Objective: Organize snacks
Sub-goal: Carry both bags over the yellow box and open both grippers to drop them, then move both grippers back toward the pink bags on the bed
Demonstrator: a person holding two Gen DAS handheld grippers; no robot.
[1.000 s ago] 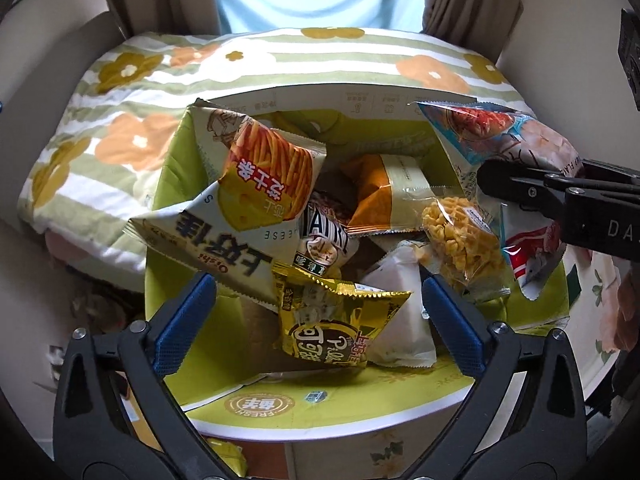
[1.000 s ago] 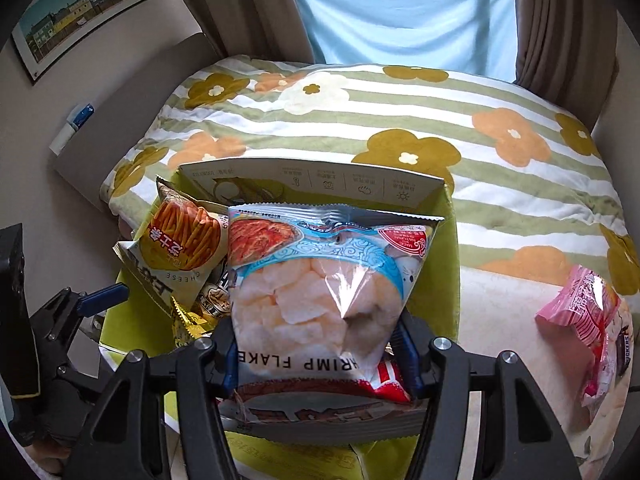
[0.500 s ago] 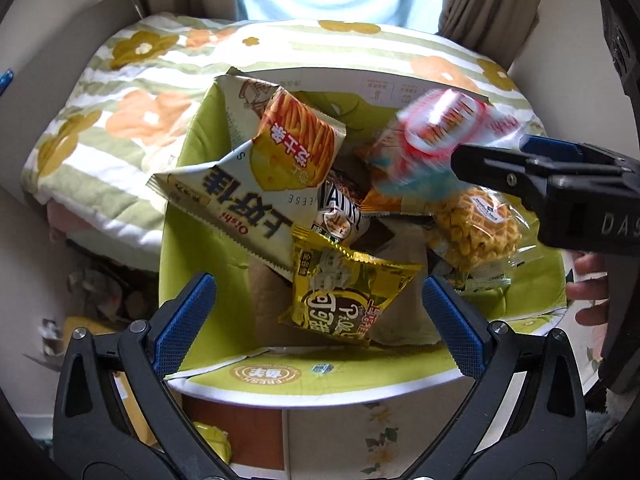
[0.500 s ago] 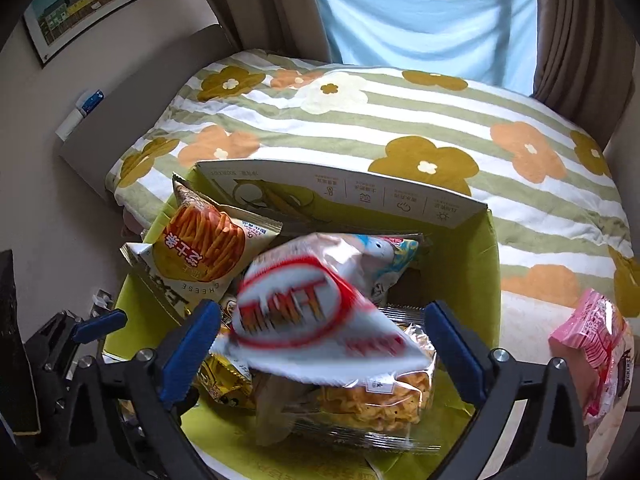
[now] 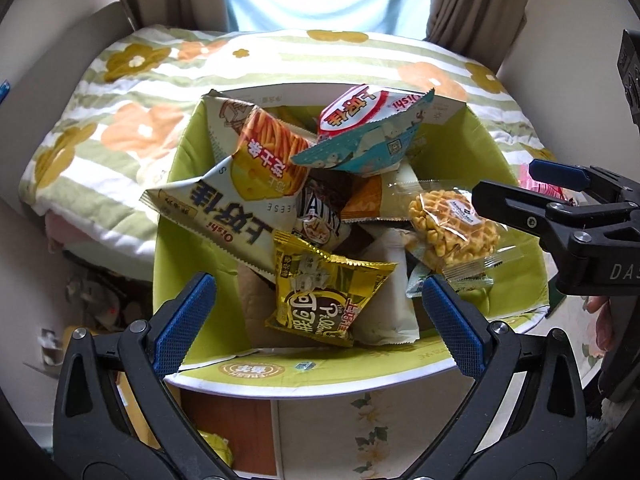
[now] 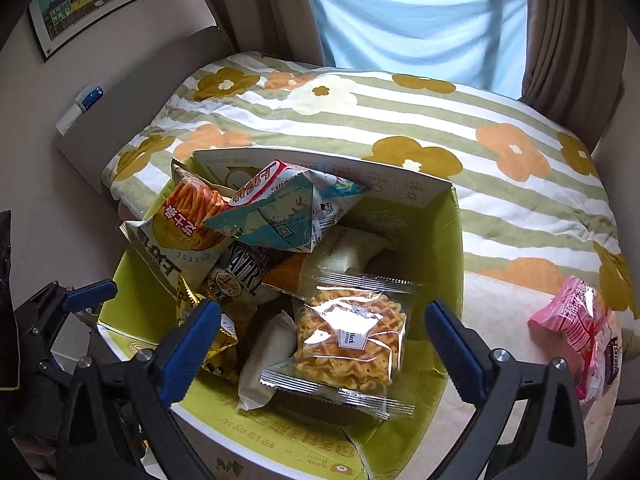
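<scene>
Both grippers hang over the open green-lined cardboard box point(image 6: 450, 240) of snacks beside the flowered bed point(image 6: 400, 120). The right gripper point(image 6: 320, 344) stands wide apart with nothing between its blue pads, its jaws having just opened. The blue-and-white shrimp-flake bag point(image 6: 280, 208) lies tilted on the pile at the far left of the box, against the orange cheese-stick bag point(image 6: 188, 216). The left gripper point(image 5: 316, 320) is also spread, empty. A pink snack packet point(image 6: 580, 320) lies on the bed at right.

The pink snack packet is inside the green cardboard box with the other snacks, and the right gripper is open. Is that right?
Not quite. The pink snack packet lies outside the green cardboard box, on the flowered bedspread beside it, as the right wrist view shows. The right gripper is indeed open, with nothing between its jaws.
</scene>
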